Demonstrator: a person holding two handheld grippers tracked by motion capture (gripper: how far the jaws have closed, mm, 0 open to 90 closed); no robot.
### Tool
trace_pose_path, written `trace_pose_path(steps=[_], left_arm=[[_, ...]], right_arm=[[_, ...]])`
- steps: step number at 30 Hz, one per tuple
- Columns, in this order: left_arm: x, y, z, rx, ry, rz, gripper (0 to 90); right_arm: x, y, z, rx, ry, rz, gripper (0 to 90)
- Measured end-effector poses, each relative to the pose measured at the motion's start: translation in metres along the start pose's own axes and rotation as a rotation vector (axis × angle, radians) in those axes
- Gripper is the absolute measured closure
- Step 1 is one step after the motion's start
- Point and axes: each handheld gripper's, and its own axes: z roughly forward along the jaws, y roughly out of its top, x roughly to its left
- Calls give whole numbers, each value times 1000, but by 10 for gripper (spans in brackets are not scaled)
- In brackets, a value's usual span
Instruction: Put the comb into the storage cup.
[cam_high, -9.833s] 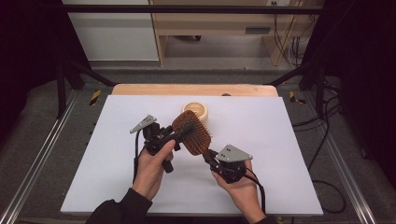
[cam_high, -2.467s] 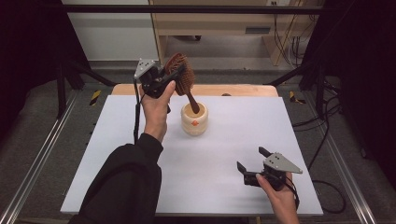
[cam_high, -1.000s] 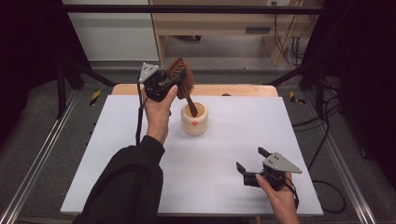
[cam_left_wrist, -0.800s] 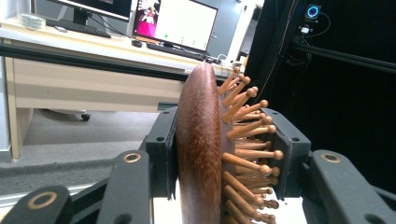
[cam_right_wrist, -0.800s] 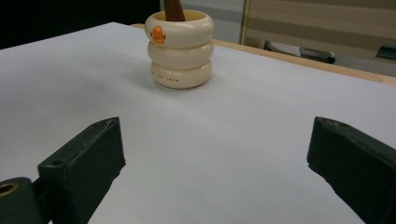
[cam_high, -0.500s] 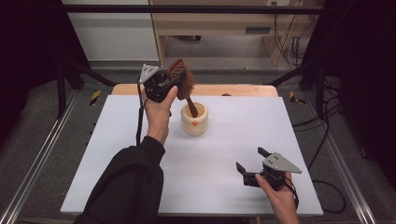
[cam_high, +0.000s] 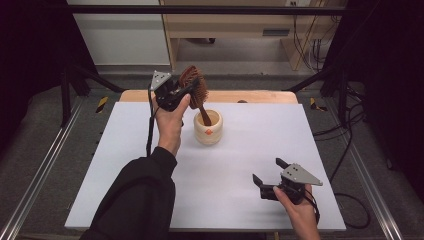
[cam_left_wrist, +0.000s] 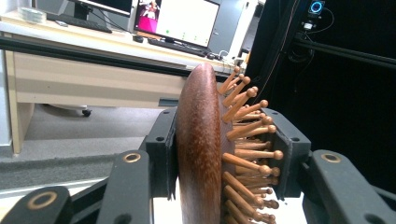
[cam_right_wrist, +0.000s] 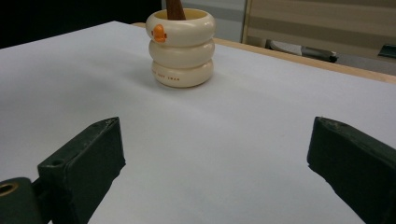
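Note:
A brown wooden hairbrush (cam_high: 194, 88) with peg bristles stands head up, its handle down inside a cream ribbed cup (cam_high: 208, 127) at the table's far middle. My left gripper (cam_high: 186, 89) is shut on the brush head; in the left gripper view the hairbrush (cam_left_wrist: 205, 149) sits edge-on between both pads. My right gripper (cam_high: 267, 179) rests low at the front right, open, with nothing between its jaws. In the right gripper view the cup (cam_right_wrist: 180, 46) stands ahead with an orange mark on its rim and the brush handle (cam_right_wrist: 174, 8) rising out of it.
The white table top (cam_high: 125, 150) ends in a wooden strip (cam_high: 250, 96) at the far side. Metal rails run along both sides. A desk with monitors (cam_left_wrist: 177, 21) stands beyond the table.
The left gripper, shut on the brush, has lowered it a little so the handle goes deeper into the cup. The right gripper has stayed put.

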Motion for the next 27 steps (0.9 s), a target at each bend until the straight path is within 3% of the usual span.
trace_pose_path(steps=[27], left_arm=[[0,-11,3,22,-7,-9,515]], right_arm=[[0,0,0,2,4,0,40]])
